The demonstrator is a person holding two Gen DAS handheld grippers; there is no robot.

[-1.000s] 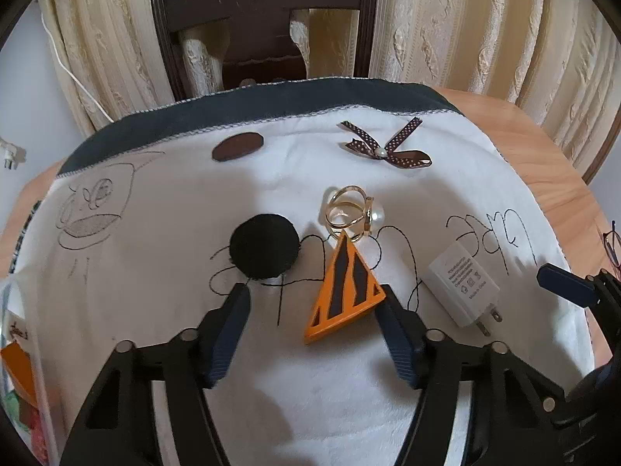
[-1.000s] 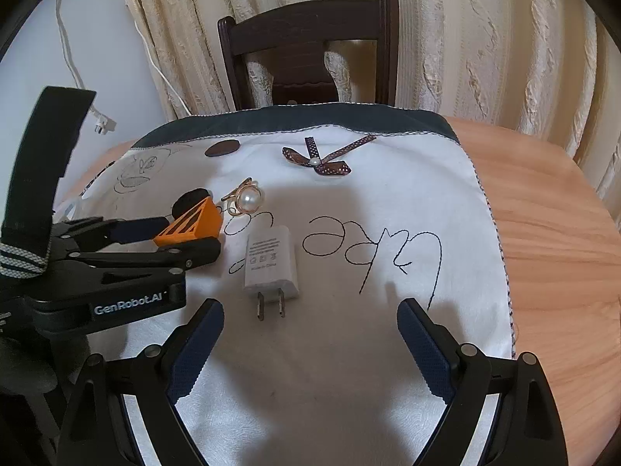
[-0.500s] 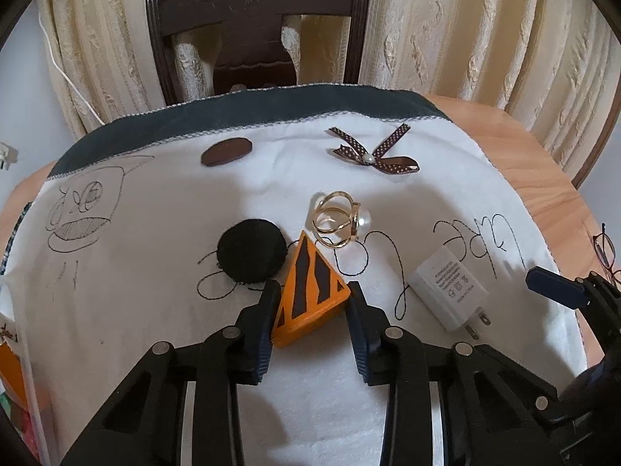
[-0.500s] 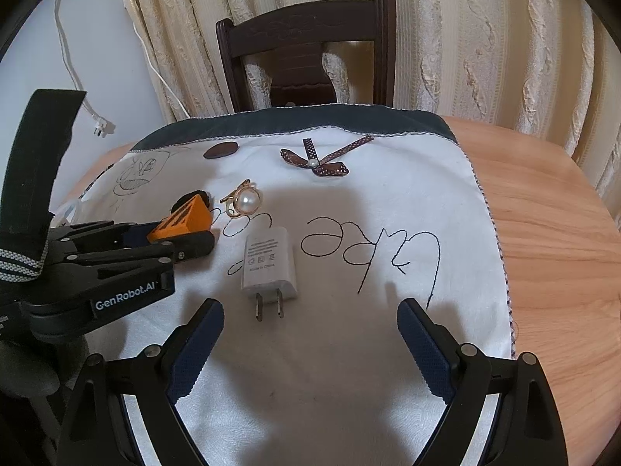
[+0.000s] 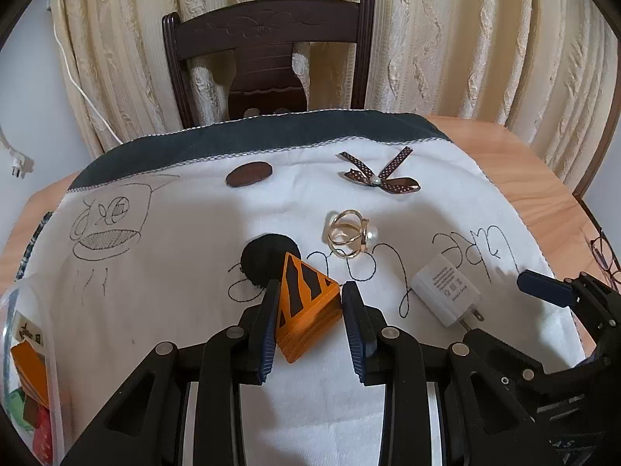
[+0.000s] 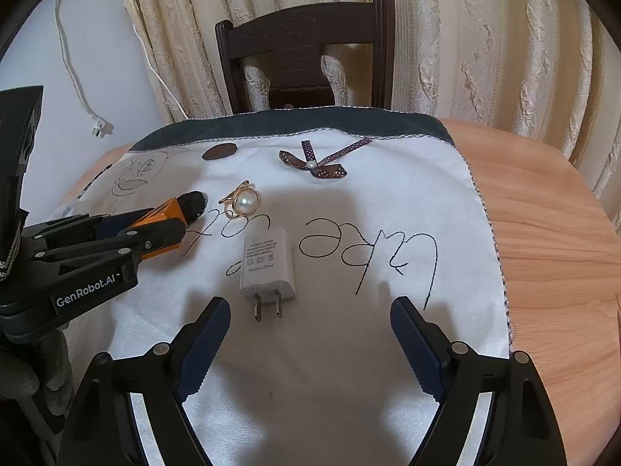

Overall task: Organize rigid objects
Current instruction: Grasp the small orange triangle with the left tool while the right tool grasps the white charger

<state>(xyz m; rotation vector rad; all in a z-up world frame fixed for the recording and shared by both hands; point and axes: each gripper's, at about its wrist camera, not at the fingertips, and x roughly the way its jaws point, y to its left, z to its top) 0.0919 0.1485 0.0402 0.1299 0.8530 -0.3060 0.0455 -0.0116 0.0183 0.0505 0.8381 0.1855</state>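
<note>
Left gripper [image 5: 310,312] fingers clamp a striped orange triangular wooden block [image 5: 306,303]; right gripper [image 6: 310,343] fingers spread wide before a white charger plug [image 6: 267,265] on plush cloth [image 6: 388,202].

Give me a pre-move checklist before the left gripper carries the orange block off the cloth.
1. Grip: left gripper is closed on the orange block, a pad on each side. Ok.
2. Block clear of the cloth: its lower corner hangs below the pads; contact underneath cannot be told.
3. Neighbours: the black round patch and gold ring sit just beyond the block. Ok, if the lift is straight up.
4. Right gripper: open, empty, behind the charger, off the left one's path. Ok.
5. Drop-off: a clear bin shows at the far left edge; free room cannot be told.
</note>
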